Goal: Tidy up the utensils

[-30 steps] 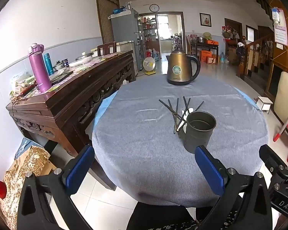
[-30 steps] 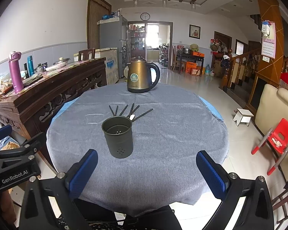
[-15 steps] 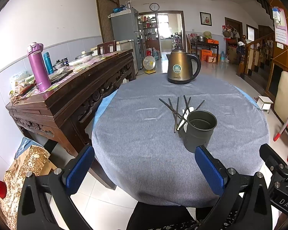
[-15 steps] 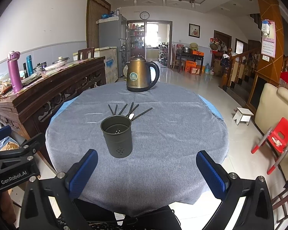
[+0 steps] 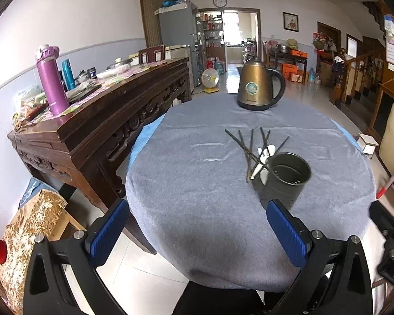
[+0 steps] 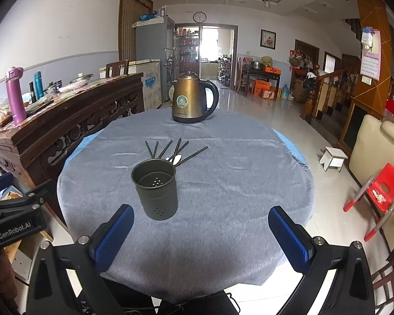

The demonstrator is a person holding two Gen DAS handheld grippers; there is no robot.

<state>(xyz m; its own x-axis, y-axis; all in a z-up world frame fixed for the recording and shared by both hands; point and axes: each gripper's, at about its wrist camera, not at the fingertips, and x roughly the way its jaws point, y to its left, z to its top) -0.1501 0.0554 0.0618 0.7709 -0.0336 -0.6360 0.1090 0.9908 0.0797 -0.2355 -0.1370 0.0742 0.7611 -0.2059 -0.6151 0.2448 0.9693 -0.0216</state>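
Hovering at the near edge of the round grey-clothed surface [image 6: 223,183], both the left gripper [image 5: 197,225] and the right gripper [image 6: 201,232] are spread wide, empty, slightly closer than a second ago. The dark metal cylindrical holder [image 6: 156,187] stands empty; dark chopsticks and white spoons [image 5: 257,148] lie touching it at twelve o'clock. Nothing sorted yet. Open cloth all round; bronze kettle [image 6: 193,102] well beyond.
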